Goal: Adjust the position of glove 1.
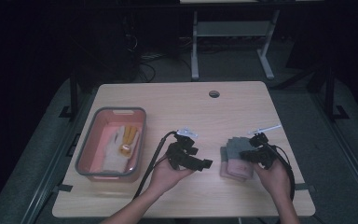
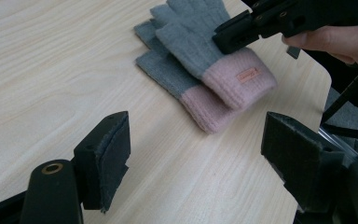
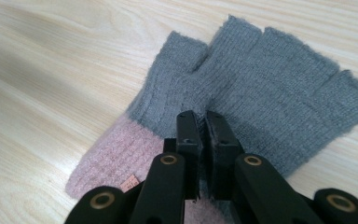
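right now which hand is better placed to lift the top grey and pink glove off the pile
Right. The right gripper sits shut right over the top grey and pink glove, its jaws apparently pinching the knit. The left gripper is open over bare table, short of the gloves.

Table and what lay on it

I saw a light wooden table (image 1: 177, 100) with a round cable hole (image 1: 214, 94); on it sat a grey-rimmed pink bin (image 1: 86, 144) at left and a stacked pair of grey-and-pink gloves (image 1: 235, 158) at right, apparently two.
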### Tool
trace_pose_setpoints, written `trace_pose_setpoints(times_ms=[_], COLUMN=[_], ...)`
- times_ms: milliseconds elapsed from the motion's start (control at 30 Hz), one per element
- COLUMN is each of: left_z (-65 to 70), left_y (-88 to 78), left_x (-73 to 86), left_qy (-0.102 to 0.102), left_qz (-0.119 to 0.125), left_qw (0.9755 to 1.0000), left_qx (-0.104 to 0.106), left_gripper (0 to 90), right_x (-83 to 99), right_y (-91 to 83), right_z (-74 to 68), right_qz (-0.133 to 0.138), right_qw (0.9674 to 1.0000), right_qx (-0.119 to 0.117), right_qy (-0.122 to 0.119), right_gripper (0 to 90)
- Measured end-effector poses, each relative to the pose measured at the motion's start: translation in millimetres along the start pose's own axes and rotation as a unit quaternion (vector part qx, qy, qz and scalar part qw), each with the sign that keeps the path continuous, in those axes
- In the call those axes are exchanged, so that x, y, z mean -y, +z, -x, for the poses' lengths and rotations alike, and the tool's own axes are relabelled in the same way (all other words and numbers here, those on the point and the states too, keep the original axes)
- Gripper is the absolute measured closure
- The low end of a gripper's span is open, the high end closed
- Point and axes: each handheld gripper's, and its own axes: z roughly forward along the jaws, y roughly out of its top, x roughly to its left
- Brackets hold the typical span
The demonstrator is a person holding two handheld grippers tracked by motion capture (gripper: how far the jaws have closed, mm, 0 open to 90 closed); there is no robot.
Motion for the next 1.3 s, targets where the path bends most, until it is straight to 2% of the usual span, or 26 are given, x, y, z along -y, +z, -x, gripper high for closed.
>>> trace_pose_setpoints(times_ms=[267,467,567,633,733,867,1033,1300], left_z=[-0.4,-2.0,-2.9,-3.3,-2.4,-0.7,2.1,4.4], left_y=[1.2,3.9,5.7,9.6,15.6,25.4,39.0,56.6], left_x=[1.4,2.3,2.6,2.0,0.2,-2.7,-5.9,-11.7], left_qy=[0.000,-0.003,-0.006,-0.013,-0.017,-0.022,-0.030,-0.042], left_qz=[-0.002,-0.001,-0.002,-0.003,-0.004,-0.007,-0.014,-0.023], left_qw=[1.0000,1.0000,1.0000,0.9999,0.9998,0.9996,0.9991,0.9983], left_qx=[0.001,-0.002,-0.001,0.002,0.006,0.016,0.027,0.032], left_gripper=[24.1,24.3,24.5,24.6,24.9,26.3,29.1,32.0], right_x=[-5.8,-6.3,-4.5,-0.7,2.4,7.9,15.6,21.5], right_y=[9.0,13.9,14.6,9.6,3.7,0.1,0.6,-0.5], right_z=[-9.0,-10.3,-7.7,-2.9,3.2,11.6,19.8,28.7], right_qz=[-0.006,-0.013,-0.008,0.009,0.021,0.025,0.027,0.038], right_qw=[1.0000,0.9998,0.9999,0.9998,0.9993,0.9984,0.9975,0.9951], right_qx=[0.002,0.005,0.002,-0.002,-0.013,-0.021,-0.029,-0.047], right_qy=[0.004,0.010,0.012,0.015,0.028,0.046,0.058,0.079], right_gripper=[85.3,82.7,81.6,77.6,72.5,67.3,61.5,53.5])
